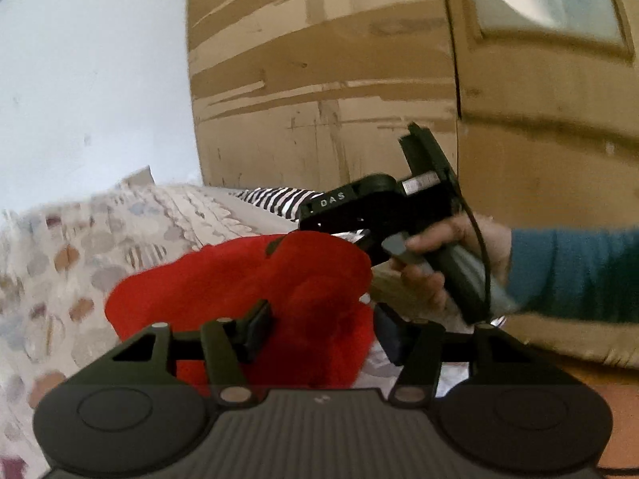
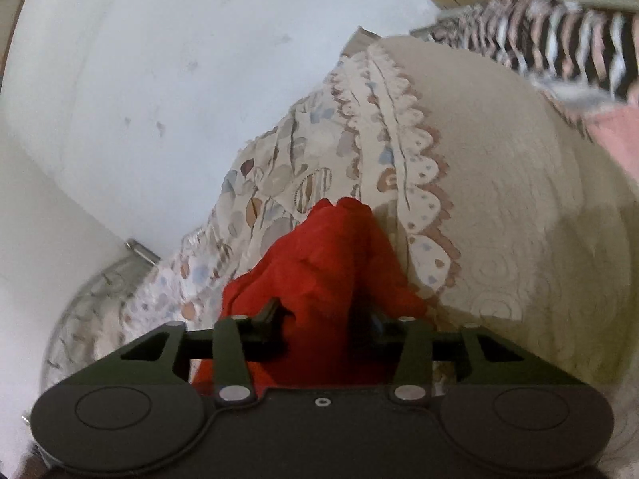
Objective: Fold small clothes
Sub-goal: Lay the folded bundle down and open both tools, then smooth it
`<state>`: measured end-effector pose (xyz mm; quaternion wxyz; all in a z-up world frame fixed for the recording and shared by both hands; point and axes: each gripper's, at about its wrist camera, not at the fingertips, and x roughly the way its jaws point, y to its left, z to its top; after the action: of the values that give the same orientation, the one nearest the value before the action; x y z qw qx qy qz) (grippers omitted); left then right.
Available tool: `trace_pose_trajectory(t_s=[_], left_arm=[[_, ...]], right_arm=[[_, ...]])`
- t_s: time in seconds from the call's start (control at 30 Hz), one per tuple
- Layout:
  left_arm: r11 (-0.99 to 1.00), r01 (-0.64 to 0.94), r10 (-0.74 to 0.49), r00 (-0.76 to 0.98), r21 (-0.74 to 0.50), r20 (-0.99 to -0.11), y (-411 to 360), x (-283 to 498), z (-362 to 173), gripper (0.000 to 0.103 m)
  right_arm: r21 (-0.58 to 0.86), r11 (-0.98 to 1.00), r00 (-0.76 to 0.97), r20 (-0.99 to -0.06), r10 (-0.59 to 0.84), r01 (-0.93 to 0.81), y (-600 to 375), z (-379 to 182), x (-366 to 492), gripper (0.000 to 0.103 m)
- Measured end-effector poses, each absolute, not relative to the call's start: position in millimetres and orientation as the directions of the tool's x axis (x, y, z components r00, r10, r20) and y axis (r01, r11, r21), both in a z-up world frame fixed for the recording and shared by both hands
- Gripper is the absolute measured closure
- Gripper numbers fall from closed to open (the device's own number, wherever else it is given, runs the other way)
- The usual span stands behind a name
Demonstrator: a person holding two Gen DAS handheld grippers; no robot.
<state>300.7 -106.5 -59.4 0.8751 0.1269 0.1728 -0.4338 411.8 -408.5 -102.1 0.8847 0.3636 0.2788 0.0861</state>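
Two grippers work on one red garment [image 1: 247, 291], which lies bunched on a patterned bedcover [image 1: 80, 247], with a striped garment [image 1: 279, 197] further back near a cardboard box [image 1: 319, 80]. In the left wrist view the left gripper [image 1: 319, 331] stands partly open with red cloth lying between its fingers; its left finger [image 1: 257, 329] touches the fabric, but the right one sits apart from it, so no firm pinch shows. In the right wrist view the right gripper [image 2: 325, 321] has a thick fold of the same red cloth filling the gap between its fingers, and it appears to be clamped on that bunch. A hand [image 1: 435, 263] in a blue sleeve [image 1: 579, 275] holds the right gripper's handle. Judging from the crumpled heap, the step in hand is gathering the garment before it is spread or creased; no neat fold exists yet. The next move likely calls for the left gripper to close on an edge, then both to pull apart and lay the cloth flat.
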Motion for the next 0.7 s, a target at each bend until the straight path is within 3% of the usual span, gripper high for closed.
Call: trace_pose_trajectory(t_s=[0.13,0.2,0.27,0.37,0.57,0.7], left_arm=[[0.615,0.789,-0.722,0.553,-0.018,-0.416,-95.8,310.6,-52.0,0.04],[0.628,0.771,-0.735,0.546,-0.102,-0.401,-85.6,313.3,-45.9,0.03],[0.647,0.738,-0.742,0.554,-0.19,-0.378,-72.8,312.0,-39.4,0.013],[0.728,0.633,-0.68,0.615,-0.264,-0.398,-57.3,308.8,-31.8,0.001],[0.848,0.408,-0.522,0.747,-0.338,-0.41,-23.3,306.3,-19.2,0.001],[0.897,0.191,-0.389,0.769,-0.399,-0.507,-15.6,340.7,-15.1,0.001]], right_arm=[[0.639,0.764,0.846,-0.45,0.285,0.082,-402.5,-91.0,401.4,0.029],[0.576,0.81,0.852,-0.475,0.222,0.11,-398.3,-80.9,391.7,0.014],[0.51,0.853,0.861,-0.477,0.177,0.107,-394.5,-69.8,381.2,0.012],[0.448,0.889,0.875,-0.464,0.137,0.098,-390.3,-55.7,362.7,0.002],[0.375,0.922,0.9,-0.428,0.084,0.093,-372.8,-40.3,334.2,0.001],[0.352,0.933,0.919,-0.389,0.069,0.079,-358.7,-30.0,333.1,0.001]])
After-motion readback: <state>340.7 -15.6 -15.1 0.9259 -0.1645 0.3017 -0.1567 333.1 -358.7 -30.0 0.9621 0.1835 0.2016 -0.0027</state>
